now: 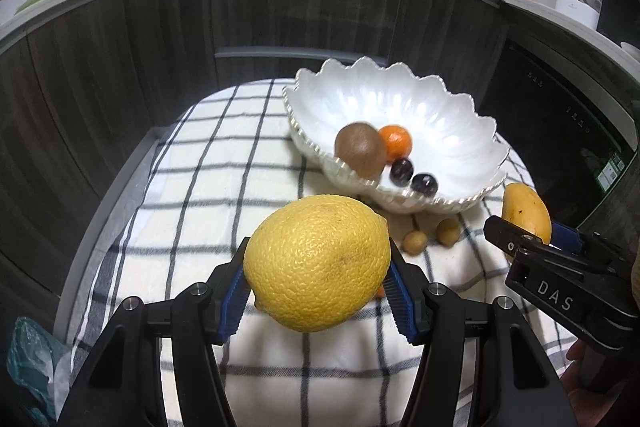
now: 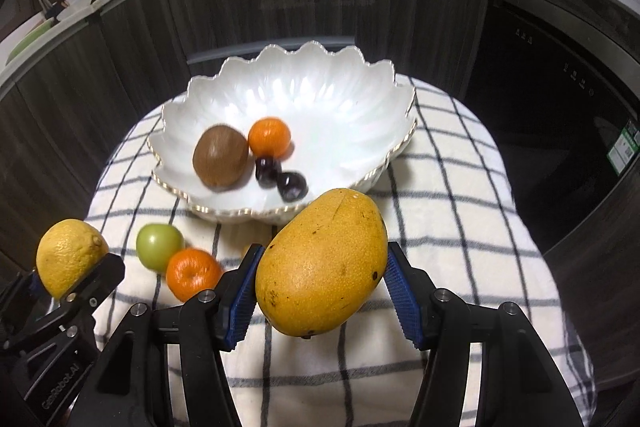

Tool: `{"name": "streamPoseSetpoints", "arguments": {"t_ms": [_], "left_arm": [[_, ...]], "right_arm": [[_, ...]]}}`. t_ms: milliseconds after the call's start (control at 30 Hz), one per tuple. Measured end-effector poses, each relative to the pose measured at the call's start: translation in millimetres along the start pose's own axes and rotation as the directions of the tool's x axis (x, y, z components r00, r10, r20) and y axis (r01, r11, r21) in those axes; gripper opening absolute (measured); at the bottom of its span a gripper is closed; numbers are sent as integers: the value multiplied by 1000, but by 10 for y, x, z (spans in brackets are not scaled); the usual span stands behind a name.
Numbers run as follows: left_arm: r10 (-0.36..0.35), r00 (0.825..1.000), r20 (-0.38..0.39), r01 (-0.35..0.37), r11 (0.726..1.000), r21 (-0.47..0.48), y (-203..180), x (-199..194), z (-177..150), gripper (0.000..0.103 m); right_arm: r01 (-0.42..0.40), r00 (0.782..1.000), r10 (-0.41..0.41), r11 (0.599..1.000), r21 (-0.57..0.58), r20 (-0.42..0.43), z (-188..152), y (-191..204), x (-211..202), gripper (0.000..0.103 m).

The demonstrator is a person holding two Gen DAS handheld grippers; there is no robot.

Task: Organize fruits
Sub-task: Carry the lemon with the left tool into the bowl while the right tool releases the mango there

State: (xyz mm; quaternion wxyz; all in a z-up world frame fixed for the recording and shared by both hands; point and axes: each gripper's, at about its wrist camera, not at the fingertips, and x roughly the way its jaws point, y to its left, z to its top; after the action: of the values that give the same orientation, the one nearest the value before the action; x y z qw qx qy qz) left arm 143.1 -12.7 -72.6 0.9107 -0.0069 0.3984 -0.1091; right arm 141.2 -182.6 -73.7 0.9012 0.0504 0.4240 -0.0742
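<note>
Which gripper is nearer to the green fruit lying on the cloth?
Left. The left gripper, holding the lemon, is just beside the green fruit; the right gripper, holding the mango, is farther away.

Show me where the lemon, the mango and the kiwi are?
lemon (image 1: 318, 261): left wrist view, middle of its peel.
mango (image 2: 322, 261): right wrist view, middle of its skin.
kiwi (image 2: 220, 155): right wrist view, centre of its brown skin.

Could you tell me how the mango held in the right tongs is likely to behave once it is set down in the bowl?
The mango looks rounded and smooth, so it may rock or roll down the white bowl's sloped wall. It seems large, probably heavy enough to nudge the kiwi.
</note>
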Motion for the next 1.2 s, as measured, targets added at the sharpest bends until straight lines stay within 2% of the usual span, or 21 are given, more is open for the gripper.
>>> {"name": "streamPoseSetpoints", "arguments": {"t_ms": [333,533,1200], "left_arm": [[-21,998,60,19,999,38,-176,73,494,59],[-44,997,61,41,998,52,-241,265,765,59],[-49,999,10,48,993,112,-291,1072,1297,59]], "right_arm": [[2,998,-1,1000,-23,60,376,-82,-5,60],[8,998,-6,999,-34,67,650,-106,123,60],[35,997,-34,999,3,-65,996,-91,833,60]]}}
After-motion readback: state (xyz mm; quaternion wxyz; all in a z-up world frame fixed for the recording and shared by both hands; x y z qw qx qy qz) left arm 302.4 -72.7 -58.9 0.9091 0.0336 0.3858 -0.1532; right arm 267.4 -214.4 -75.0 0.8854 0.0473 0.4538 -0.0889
